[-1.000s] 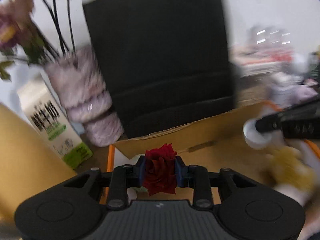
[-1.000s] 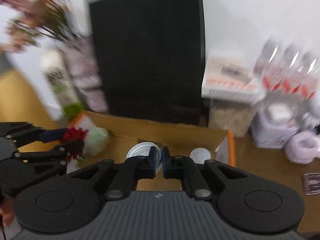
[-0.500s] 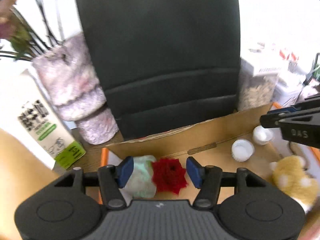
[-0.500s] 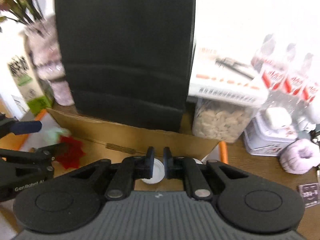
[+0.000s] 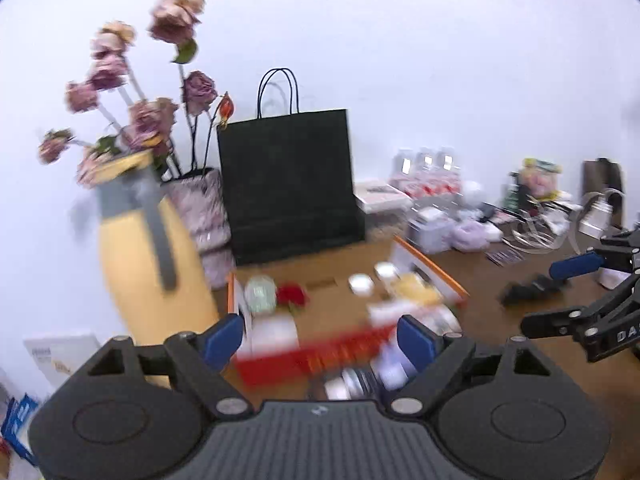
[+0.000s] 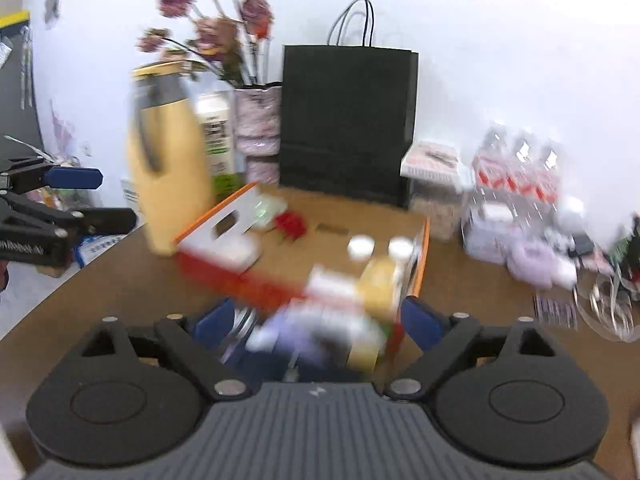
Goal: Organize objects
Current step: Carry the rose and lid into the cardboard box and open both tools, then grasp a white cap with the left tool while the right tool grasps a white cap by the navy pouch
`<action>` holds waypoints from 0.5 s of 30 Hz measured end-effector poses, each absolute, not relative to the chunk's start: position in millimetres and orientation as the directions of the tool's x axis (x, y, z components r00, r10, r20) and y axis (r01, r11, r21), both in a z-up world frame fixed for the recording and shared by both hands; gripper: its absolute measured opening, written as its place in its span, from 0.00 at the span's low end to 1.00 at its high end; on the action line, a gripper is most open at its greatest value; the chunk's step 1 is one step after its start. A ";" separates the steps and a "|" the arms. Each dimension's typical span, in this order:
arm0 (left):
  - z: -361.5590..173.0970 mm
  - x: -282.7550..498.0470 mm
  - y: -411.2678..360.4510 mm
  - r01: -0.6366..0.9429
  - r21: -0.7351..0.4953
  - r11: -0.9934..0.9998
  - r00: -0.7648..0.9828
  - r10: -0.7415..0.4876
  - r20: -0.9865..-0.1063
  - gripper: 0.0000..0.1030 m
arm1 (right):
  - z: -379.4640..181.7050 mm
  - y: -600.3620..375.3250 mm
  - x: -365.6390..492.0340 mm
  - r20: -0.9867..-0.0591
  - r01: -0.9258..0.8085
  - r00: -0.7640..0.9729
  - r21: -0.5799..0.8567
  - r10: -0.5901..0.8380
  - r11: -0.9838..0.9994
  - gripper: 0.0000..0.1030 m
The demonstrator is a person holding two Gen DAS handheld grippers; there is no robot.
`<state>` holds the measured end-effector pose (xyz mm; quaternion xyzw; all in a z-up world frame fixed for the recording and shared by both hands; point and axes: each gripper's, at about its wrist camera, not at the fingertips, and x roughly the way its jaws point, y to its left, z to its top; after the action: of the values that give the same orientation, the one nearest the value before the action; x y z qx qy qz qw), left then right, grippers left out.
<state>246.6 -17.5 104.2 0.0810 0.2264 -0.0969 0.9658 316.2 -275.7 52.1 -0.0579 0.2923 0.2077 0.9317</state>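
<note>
Comparing the two wrist views: the left camera shows the left gripper (image 5: 320,336) with its blue-padded jaws spread wide and nothing between them. The right camera shows the right gripper (image 6: 318,318) likewise spread wide and empty. Each view also catches the other gripper at its edge, held off to the side of the cardboard box (image 5: 332,280), clear of its contents.

The red rose (image 5: 292,295) lies inside the box near its back left corner, just beside a pale green bundle (image 5: 260,299); contact between them cannot be told. Two small white cups (image 5: 360,283) sit further right on the box floor, near a yellow plush item (image 5: 412,286). The front of the box is heavily blurred in both views; a red band (image 5: 312,354) and some white, lilac and metallic items appear there but cannot be identified.

Only the right view shows a green-and-white carton (image 6: 218,140), standing between the yellow jug (image 6: 168,152) and the patterned vase (image 6: 258,124); in the left view the jug hides it. The left view alone shows the clutter at far right beyond the bottle pack (image 5: 424,174).

A black paper bag (image 5: 288,180) stands upright behind the box, dried pink flowers (image 5: 132,96) rising from the vase beside it. A clear jar of pale contents (image 6: 436,208) stands right of the bag.
</note>
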 end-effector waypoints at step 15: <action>59.2 53.2 49.4 0.008 0.039 0.999 0.909 0.009 -0.416 0.86 | 47.1 -330.3 55.7 -0.531 -0.412 0.789 -0.086 0.308 0.907 1.00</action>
<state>53.2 49.4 59.2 0.0201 0.2132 0.0004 0.9768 55.7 -330.3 47.1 -0.0991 0.2623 0.1912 0.9407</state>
